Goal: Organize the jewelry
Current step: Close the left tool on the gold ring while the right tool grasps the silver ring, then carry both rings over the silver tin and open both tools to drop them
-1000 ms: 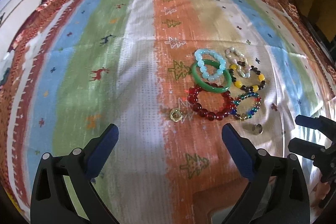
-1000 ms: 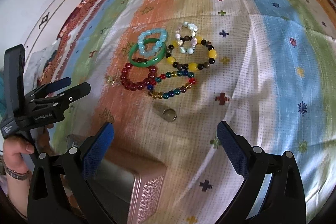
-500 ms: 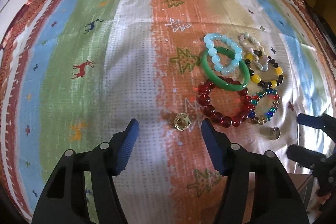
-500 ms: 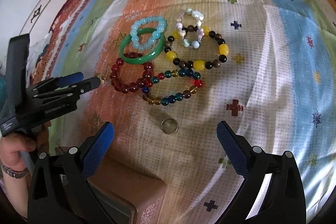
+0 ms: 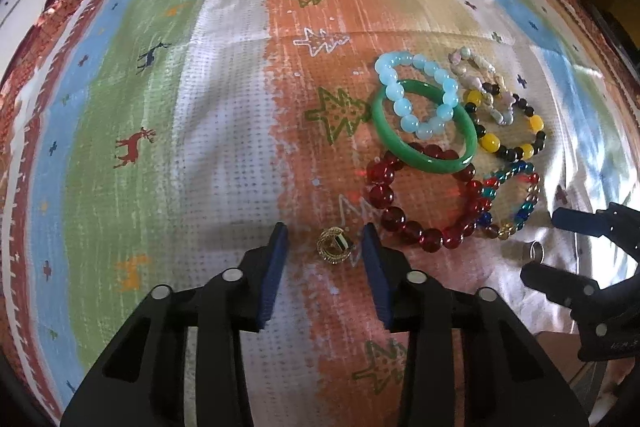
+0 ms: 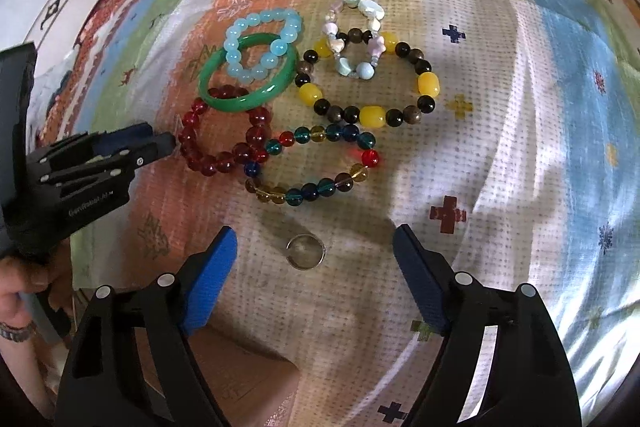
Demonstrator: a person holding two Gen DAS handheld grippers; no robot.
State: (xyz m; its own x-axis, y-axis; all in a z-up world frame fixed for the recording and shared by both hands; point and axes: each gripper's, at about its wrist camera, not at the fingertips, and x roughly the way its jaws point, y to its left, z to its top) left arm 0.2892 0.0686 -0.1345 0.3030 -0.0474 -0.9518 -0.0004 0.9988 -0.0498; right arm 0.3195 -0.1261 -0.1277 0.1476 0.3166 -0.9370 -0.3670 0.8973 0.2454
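I have both claws pointing steeply down at the striped cloth (image 5: 224, 131). The left gripper (image 5: 324, 247) is closing with the small gold ring (image 5: 335, 249) between its blue pads (image 5: 276, 259), but neither pad touches it yet — a gap shows on each side. The right gripper (image 6: 314, 251) is also closing, much wider, with the plain silver ring (image 6: 305, 252) lying on the cloth between its fingers and well clear of both.

To do this well, I judge I should keep each ring centred as the pads come in, with the tips low enough to catch a thin band that lies nearly flat. A ring like this may skid or flip if one pad arrives first. The left claw sits just beside the red bead bracelet (image 5: 424, 203), so I want to keep off it. The other bracelets — green bangle (image 5: 424, 143), pale blue beads (image 5: 416, 95) and the rest — lie in a heap farther back. A brown box (image 6: 240, 379) shows under the right claw, probably where things go.

A second ago both claws stood at their widest and higher above the cloth; the gold ring lay well ahead of the left pads, not between them.
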